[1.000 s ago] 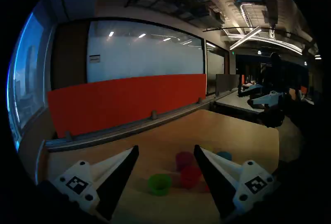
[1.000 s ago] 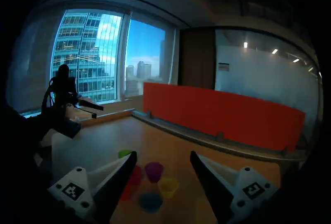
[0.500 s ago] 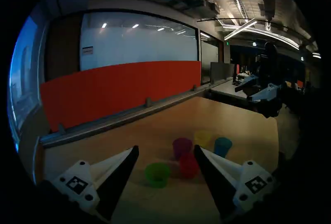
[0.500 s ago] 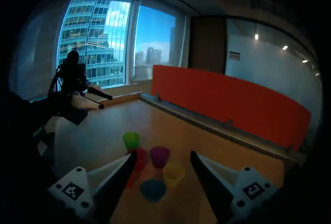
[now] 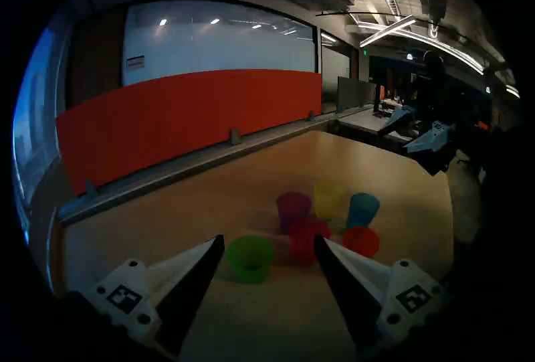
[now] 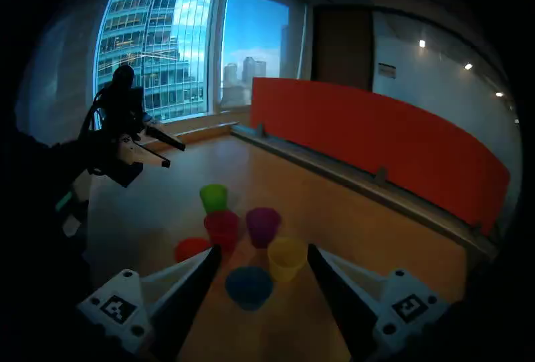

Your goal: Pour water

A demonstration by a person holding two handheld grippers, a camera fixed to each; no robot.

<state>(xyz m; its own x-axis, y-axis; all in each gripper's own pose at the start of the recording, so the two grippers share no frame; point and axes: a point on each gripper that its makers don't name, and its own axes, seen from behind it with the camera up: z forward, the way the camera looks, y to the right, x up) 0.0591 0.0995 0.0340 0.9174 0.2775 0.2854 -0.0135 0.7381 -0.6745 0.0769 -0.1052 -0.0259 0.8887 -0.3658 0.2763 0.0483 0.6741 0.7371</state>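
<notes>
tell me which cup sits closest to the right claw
The blue cup, just ahead of the open right claw; the yellow cup and the other colours stand farther off.

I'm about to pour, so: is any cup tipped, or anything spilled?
Nothing stands out. The green cup, red cup, purple cup, yellow cup, blue cup and orange cup all stand upright, clustered on the table, with no puddle visible. The left gripper and right gripper are open and empty.
</notes>
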